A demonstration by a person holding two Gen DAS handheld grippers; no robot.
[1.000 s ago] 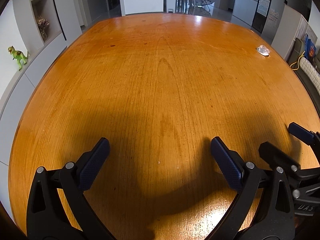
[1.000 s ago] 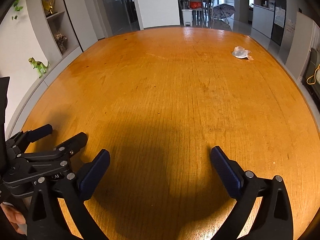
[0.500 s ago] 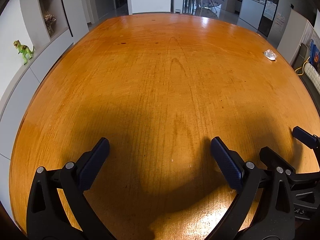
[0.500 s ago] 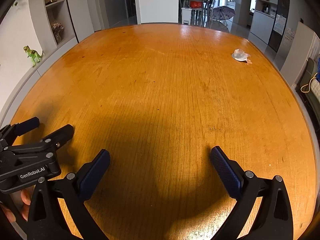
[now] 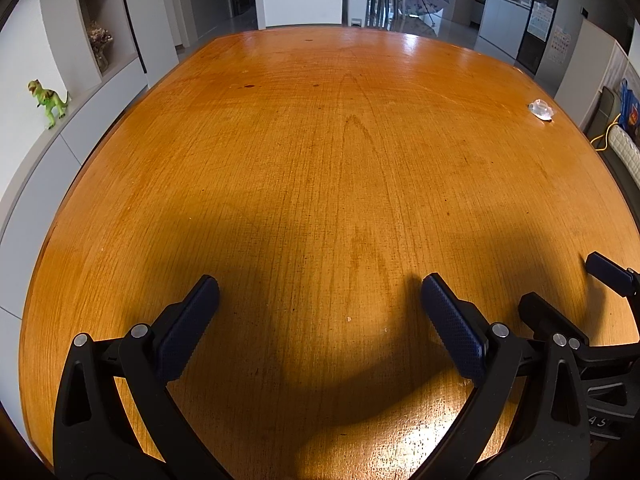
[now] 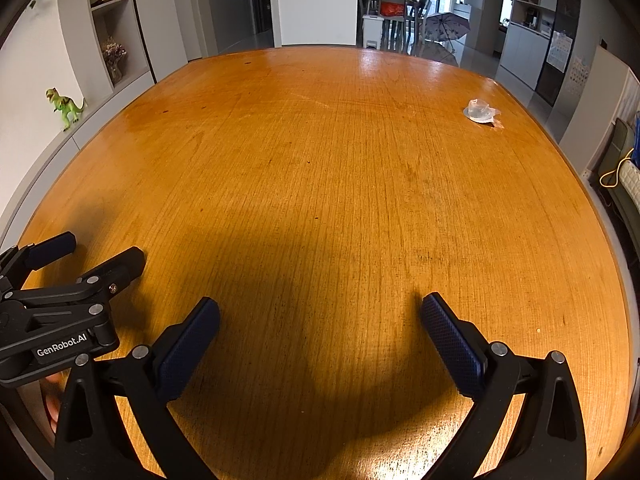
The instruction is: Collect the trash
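A small crumpled clear plastic wrapper [image 6: 480,111] lies on the orange wooden table [image 6: 320,184] near its far right edge; in the left wrist view the same wrapper [image 5: 541,109] shows at the far right. My right gripper [image 6: 320,312] hangs open over the near part of the table, with nothing between its fingers and far from the wrapper. My left gripper [image 5: 320,292] is open too, empty, beside the right one. Each view catches the other gripper at its side: the left gripper [image 6: 88,256] at left, the right gripper [image 5: 568,284] at right.
A green toy dinosaur [image 5: 47,101] stands on a white ledge left of the table. Shelves with ornaments [image 6: 112,56] rise behind it. Beyond the far edge are chairs and an open umbrella [image 6: 444,26]. A yellow cable [image 6: 614,172] lies right of the table.
Both grippers have risen and tilted up a little, so the table's far edge and the wrapper sit lower in the views. Both stay open and empty.
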